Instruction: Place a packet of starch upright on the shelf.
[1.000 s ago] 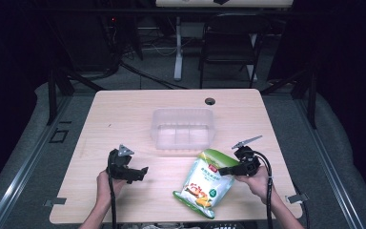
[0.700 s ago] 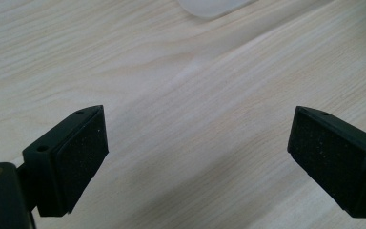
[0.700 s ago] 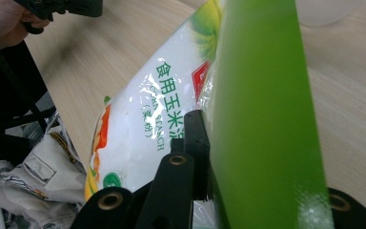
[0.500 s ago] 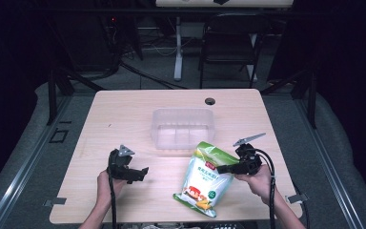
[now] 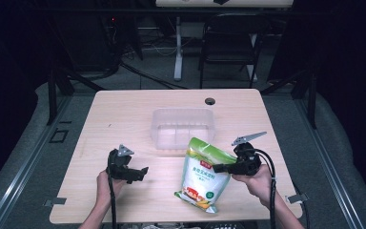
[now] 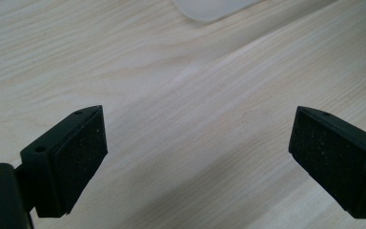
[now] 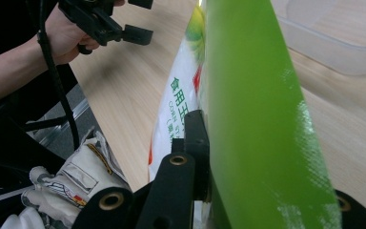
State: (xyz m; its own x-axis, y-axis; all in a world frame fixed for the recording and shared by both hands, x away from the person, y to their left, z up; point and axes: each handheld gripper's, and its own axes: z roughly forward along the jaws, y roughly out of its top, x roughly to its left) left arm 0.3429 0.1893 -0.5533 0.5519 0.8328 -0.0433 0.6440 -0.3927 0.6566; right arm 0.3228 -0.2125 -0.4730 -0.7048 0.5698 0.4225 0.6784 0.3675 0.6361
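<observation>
Right gripper (image 5: 219, 168) has its jaws clamped on the right edge of a green-and-white plastic food bag (image 5: 203, 174) with printed lettering. The bag is tilted, its lower end at the front of the light wooden desk (image 5: 124, 114), its top just in front of the clear rectangular plastic container (image 5: 183, 126). In the right gripper view the bag (image 7: 248, 119) is pinched between the black jaws, green side facing right, with the container (image 7: 333, 38) behind it. Left gripper (image 5: 140, 172) hovers over bare desk at front left, well apart from the bag. In the left gripper view its jaws stand wide apart with nothing between them, wood grain (image 6: 195, 119) beneath.
</observation>
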